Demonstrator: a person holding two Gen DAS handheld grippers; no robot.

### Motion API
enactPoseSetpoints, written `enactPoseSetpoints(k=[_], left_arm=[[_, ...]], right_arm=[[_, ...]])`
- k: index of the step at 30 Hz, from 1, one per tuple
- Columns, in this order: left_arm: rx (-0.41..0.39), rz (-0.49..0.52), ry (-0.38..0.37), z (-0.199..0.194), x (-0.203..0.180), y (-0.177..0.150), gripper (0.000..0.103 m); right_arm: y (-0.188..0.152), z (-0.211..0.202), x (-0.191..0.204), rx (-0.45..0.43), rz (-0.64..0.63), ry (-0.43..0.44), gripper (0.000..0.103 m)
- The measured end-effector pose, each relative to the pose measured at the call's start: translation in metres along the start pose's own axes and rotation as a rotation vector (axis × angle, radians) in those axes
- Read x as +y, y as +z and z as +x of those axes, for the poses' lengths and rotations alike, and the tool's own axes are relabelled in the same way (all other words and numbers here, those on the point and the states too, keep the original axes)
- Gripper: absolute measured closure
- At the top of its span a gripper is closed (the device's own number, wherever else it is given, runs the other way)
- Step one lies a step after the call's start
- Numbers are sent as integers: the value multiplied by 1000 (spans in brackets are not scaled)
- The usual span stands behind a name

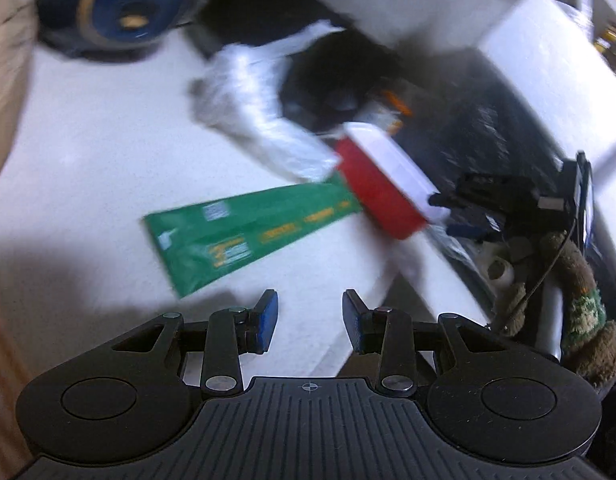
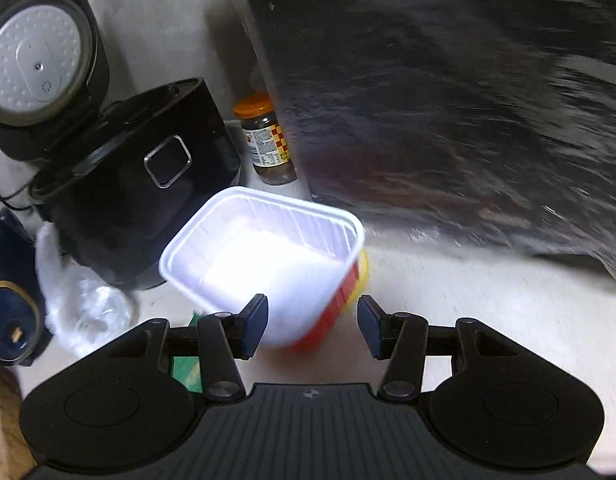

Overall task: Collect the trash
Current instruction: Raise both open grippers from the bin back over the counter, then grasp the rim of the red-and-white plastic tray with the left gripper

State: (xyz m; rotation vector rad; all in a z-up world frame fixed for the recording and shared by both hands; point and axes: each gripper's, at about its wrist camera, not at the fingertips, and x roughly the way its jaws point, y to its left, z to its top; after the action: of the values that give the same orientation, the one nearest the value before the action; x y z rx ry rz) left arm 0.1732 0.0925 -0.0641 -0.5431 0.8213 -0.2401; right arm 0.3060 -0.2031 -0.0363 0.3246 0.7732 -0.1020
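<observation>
Left gripper [image 1: 310, 322] hovers over the white counter [image 1: 88, 152], jaws apart, nothing between them. Ahead lies a green wrapper [image 1: 244, 232] flat, crumpled clear plastic [image 1: 248, 116] beyond it, both blurred. Right gripper [image 2: 312, 328] is spread too, its fingers not visibly touching the tilted red-and-white plastic tub [image 2: 264, 248] just ahead. Black trash bag [image 2: 447, 100] hangs open right beside the tub. Rice cooker [image 2: 136, 184], lid up, and jar [image 2: 266, 140] sit behind.
</observation>
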Motion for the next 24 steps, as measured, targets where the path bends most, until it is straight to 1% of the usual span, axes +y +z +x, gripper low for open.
enactPoseSetpoints(k=[2,4,5,6,7,9,10,13,16,17,20,22,23,24], left_arm=[[3,-9,7,-1,-3,-3,63],[-6,-2,52,-2,-9,-3,63],[-14,-14,65,-3,-10,-3,63],[-21,-27,70,-4,-10,-3,63],[-28,-31,73,-4,-11,-2,63],[-42,-27,81,-4,-15,-1,63],[-47,-29,78,-3,-16,1,63],[-46,-31,59,4,-20,6,63],[-40,-19,27,11,-27,10,63],[-39,-15,17,14,-29,11,63],[-32,-12,-10,19,-32,13,63],[-23,-12,-14,21,-33,14,62],[-21,-15,-14,22,-32,14,61],[-25,-17,-9,22,-31,14,61]], right_arm=[[6,17,-4,31,6,10,54],[8,31,-9,54,12,62,54],[8,37,-12,61,12,77,54],[6,43,-13,68,9,81,56],[5,46,-13,84,5,90,65],[0,51,-16,120,-5,123,76],[-2,50,-18,131,-8,142,78],[-15,38,-28,162,34,188,79],[-32,24,-34,218,87,282,82],[-37,18,-33,225,88,299,82],[-54,-2,-23,231,48,333,83],[-67,-12,-12,253,14,368,83],[-73,-15,-4,264,-6,384,82],[-79,-18,3,271,-30,395,79]])
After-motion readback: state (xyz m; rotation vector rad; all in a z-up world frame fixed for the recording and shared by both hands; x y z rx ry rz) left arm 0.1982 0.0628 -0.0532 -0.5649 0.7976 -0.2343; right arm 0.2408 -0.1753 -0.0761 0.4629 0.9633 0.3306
